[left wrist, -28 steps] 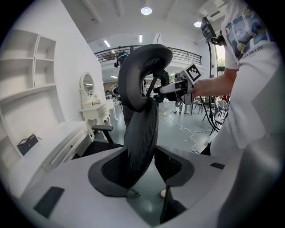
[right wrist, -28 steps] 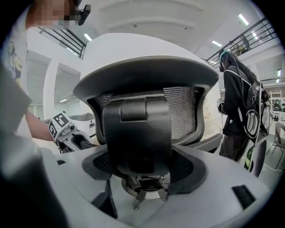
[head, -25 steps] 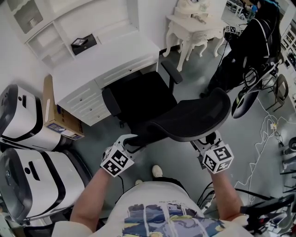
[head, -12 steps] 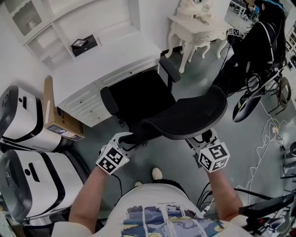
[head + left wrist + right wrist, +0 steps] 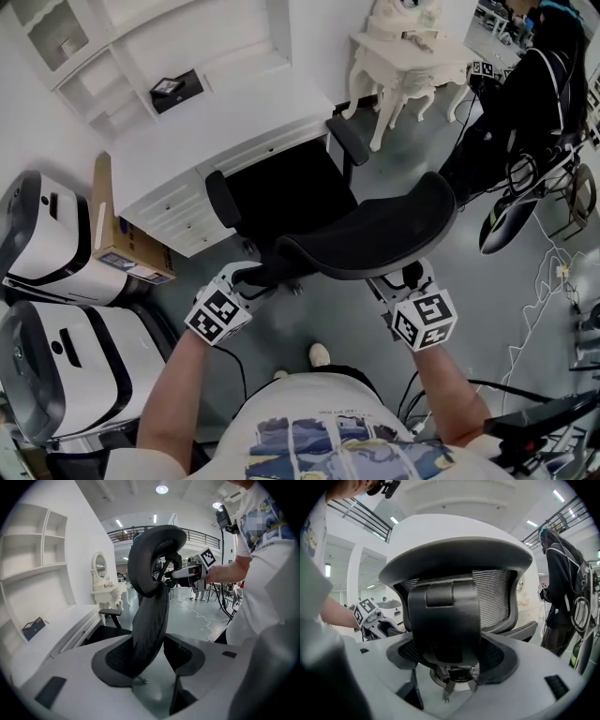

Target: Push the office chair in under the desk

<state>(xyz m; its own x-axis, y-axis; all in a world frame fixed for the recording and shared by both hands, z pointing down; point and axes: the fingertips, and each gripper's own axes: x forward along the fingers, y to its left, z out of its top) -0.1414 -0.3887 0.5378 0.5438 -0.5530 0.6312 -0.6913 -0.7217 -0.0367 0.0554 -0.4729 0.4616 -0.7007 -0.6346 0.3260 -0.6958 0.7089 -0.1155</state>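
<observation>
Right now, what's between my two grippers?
The office chair's backrest, in the head view. The left gripper's jaws have just been opening around its edge; the right gripper's jaws straddle its rear support.

Surroundings: a cardboard box [image 5: 111,211] standing on edge beside two rounded white machines [image 5: 42,239] at left, an ornate white side table [image 5: 405,56] at top, a dark jacket [image 5: 525,98] at upper right, and loose cables [image 5: 561,274] trailing across the grey floor [image 5: 394,187].
</observation>
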